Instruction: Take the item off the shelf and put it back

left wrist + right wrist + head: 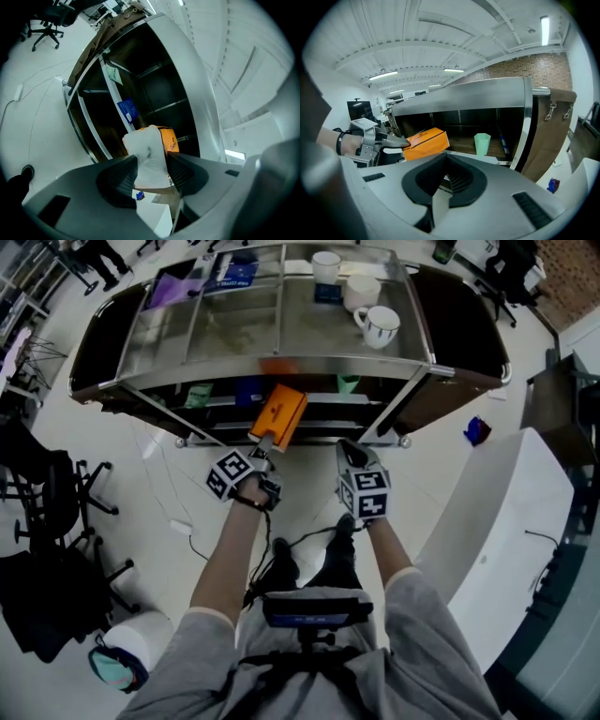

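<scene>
Much of the lower shelf is tucked under the top deck of the steel shelf unit (216, 367), so from above only its front strip can be seen. A green bit (199, 395) and a blue bit (248, 390) there are too shadowed to name.

One orange box (278, 415) hangs tilted in the air at the front edge of that lower shelf. Whether its far end reaches inside I cannot tell. The left gripper (265, 439) has its jaws clamped on the box's near end. In that gripper's own view this end is washed out to white and covers most of the box.

The right gripper (347, 448) stands just beside it to the right, apart from the box. From above its tips are largely hidden by its marker cube. Its own view shows the jaws together with nothing between them.

On the top deck I count three white cups: one at the back (325, 265), one in the middle (361, 292) and a patterned one nearest (380, 326). One blue packet (234, 273) and one purple thing (173, 287) lie to the left, both cut by glare.

One green cup (348, 382) stands upright on the lower shelf. A small blue object (476, 430) lies on the floor to the right.
</scene>
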`<state>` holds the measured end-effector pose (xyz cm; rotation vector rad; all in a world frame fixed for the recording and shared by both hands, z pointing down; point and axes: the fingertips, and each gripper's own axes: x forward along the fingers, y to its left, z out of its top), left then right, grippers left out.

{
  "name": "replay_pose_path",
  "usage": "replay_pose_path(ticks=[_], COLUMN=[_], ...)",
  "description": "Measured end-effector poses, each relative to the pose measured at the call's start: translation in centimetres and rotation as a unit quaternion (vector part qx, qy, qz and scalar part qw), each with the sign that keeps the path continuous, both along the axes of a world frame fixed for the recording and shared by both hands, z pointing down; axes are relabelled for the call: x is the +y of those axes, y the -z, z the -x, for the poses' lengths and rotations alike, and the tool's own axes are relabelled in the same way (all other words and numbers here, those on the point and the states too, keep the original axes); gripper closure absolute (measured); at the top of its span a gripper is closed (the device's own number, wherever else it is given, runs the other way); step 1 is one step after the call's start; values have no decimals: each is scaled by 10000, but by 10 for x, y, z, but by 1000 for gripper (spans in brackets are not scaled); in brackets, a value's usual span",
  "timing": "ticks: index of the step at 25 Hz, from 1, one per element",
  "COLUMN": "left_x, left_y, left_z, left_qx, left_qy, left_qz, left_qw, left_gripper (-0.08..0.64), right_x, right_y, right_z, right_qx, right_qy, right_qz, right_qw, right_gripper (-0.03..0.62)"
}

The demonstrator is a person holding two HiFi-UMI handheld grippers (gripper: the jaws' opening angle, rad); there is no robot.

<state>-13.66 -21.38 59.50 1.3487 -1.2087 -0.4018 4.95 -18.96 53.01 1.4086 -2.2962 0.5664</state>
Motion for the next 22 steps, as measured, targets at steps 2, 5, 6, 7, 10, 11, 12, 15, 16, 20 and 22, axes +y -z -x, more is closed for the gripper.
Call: replay_pose_path(ticks=[2,5,6,7,10,11,12,15,16,20,22], left_x=[16,37,44,51,72,79,86,103,108,126,133], left_y=[9,21,26,30,41,44,47,55,57,66,70], left_z=[4,10,13,16,26,29,33,46,51,66,72], left_qx=[-42,-76,-69,-57,-56,-56,-51,-56,-68,-124,-127], left_qy=[-150,-327,-363,-397,-505,-526,-533,-529,-539,-617,-629], left_qz=[-34,-98,-125,-154,-217,-230,-245,-301,-325,-409,-458], left_qw=[9999,9994,9992,9991,9985,9983,9983,9981,9980,9972,9969], left_gripper=[351,351,351,351,351,351,351,351,351,351,351], right_x=[11,24,28,32,47,52,57,68,71,80,85], right_y=[5,13,15,16,18,19,21,24,25,28,28], right_z=[4,11,13,16,21,21,21,19,18,13,9], right_qx=[8,13,16,17,19,21,25,29,24,-13,-23], right_qy=[35,121,145,165,207,215,219,200,182,57,-9], right_qz=[-8,-63,-79,-88,-96,-102,-111,-127,-133,-169,-168], right_qw=[10000,9999,9999,9998,9997,9997,9997,9997,9997,9998,9999], right_gripper=[583,583,583,583,583,583,583,583,583,583,583])
